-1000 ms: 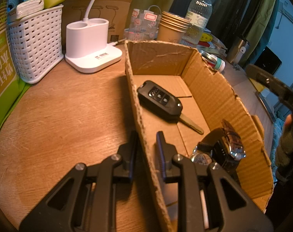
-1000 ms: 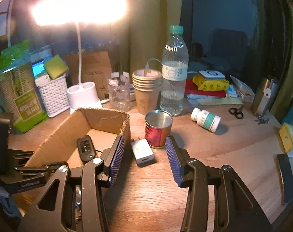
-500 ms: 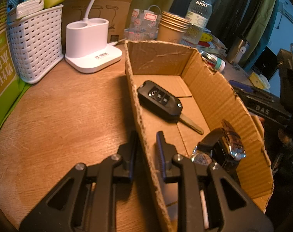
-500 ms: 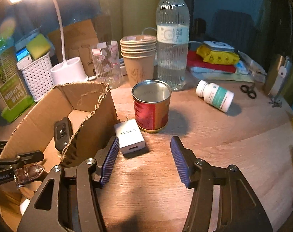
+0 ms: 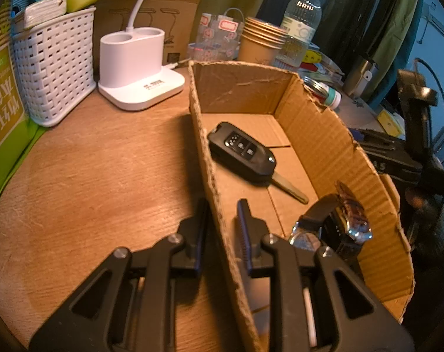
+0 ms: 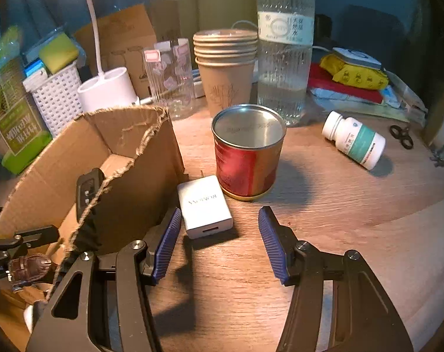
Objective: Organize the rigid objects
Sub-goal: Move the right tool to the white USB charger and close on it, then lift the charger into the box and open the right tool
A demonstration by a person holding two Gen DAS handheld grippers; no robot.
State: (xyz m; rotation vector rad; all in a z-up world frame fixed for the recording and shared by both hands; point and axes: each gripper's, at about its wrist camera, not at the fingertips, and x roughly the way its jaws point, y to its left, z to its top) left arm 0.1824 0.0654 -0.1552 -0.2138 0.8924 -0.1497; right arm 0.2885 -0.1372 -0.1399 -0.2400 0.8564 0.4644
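A cardboard box (image 5: 324, 146) lies on the wooden table and holds a black car key (image 5: 242, 154) and a wristwatch (image 5: 339, 226). My left gripper (image 5: 222, 228) is shut on the box's left wall (image 5: 210, 176), one finger on each side. In the right wrist view the box (image 6: 139, 170) is at the left, with the key (image 6: 87, 190) and watch strap (image 6: 28, 267) inside. A white charger (image 6: 204, 205) lies on the table just outside the box, beside a red tin can (image 6: 248, 152). My right gripper (image 6: 219, 243) is open, low over the table, with the charger just ahead of its left finger.
Behind the box stand a white lamp base (image 5: 136, 70), a white basket (image 5: 54, 67), stacked paper cups (image 6: 226, 67), a clear cup (image 6: 172, 79) and a water bottle (image 6: 285, 47). A pill bottle (image 6: 354, 139) lies on the table at the right, scissors (image 6: 402, 136) further back.
My right gripper has moved forward and down toward the charger and the can, which now look larger and closer. The left gripper and the box have not moved.
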